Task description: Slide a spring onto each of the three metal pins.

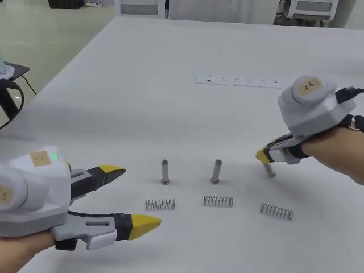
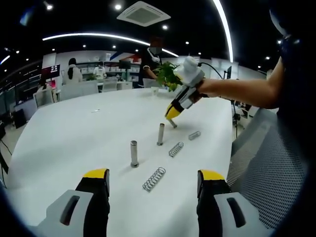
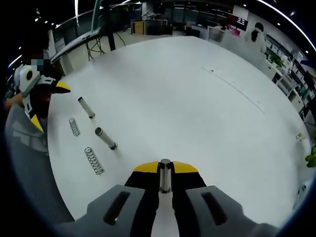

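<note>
Between the right tongs [image 3: 165, 169] sits a metal pin [image 3: 165, 181], gripped.

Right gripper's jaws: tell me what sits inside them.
The right gripper is shut on one silver metal pin. In the head view the pin's lower end pokes out below the yellow tips; its clamped middle is covered by the jaws.

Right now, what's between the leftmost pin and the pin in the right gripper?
The middle pin, standing upright, with bare table on either side; the head view shows it.
</note>
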{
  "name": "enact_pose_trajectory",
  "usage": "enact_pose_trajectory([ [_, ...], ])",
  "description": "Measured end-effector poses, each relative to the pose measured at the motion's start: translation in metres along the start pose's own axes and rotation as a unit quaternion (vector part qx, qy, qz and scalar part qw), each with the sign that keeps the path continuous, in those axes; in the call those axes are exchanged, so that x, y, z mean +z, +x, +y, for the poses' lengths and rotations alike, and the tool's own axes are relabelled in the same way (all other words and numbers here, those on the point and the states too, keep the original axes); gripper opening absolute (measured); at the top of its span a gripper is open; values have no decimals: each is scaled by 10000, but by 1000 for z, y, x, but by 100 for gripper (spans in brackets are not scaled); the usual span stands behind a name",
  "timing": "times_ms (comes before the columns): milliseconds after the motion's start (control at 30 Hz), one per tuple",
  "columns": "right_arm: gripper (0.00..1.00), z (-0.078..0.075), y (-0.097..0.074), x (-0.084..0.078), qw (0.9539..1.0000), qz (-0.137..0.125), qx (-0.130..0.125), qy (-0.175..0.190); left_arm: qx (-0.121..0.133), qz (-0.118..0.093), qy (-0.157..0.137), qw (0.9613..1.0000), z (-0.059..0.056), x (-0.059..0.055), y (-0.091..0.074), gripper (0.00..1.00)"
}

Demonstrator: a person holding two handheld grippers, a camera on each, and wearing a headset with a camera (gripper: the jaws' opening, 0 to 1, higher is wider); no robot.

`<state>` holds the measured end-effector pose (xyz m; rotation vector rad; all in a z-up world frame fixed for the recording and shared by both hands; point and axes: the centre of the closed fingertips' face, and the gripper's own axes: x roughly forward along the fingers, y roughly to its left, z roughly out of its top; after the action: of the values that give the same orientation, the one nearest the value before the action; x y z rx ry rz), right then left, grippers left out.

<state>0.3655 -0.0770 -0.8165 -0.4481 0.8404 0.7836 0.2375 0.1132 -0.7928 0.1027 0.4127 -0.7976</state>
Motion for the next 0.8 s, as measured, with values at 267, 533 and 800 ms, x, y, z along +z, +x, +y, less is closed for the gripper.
enact_pose_trajectory([
  [267,6,4,-9,-5,9999,-74,23,112,-6,9,22,10000,-1,1,-1,68],
  [533,6,5,-17,-11,9998,-154,-9,104,-17,17,36,10000,-2,1,0,68],
  [800,6,6,-21,-15,9998,-180,-20,81,-25,22,54,10000,-3,1,-1,68],
])
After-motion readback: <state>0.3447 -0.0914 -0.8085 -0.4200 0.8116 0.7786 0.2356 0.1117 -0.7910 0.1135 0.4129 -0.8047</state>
